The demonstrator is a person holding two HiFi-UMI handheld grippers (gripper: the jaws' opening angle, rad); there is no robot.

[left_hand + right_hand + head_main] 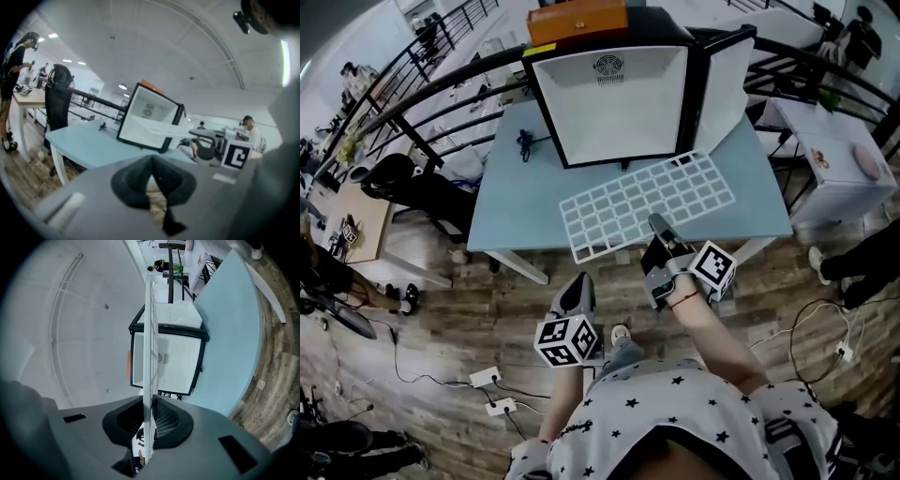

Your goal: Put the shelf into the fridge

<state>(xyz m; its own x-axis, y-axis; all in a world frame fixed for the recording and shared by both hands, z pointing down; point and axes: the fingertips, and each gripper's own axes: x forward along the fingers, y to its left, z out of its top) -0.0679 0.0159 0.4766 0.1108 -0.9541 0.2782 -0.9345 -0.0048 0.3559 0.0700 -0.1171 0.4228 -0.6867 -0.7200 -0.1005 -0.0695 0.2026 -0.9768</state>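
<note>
Plainly, the right gripper (149, 420) has its jaws clenched on the near long edge of the white wire shelf (149, 333), which runs edge-on straight away from them toward the open fridge (173, 362). In the head view the shelf (647, 202) lies between this gripper (659, 228) and the fridge (609, 112), its long axis slanting from lower left to upper right across the fridge mouth, its far edge just beside the lower rim. It looks lifted off the pale blue bench (516, 197). The coming move is a push up-frame, I judge, once the long axis squares with the opening.

The left gripper (152, 164) has its jaws pressed together on nothing, and it hangs low at the frame's lower centre (well short of the shelf), so the right is nearer.

No brand or label is legible; only the square markers on the cubes show
</note>
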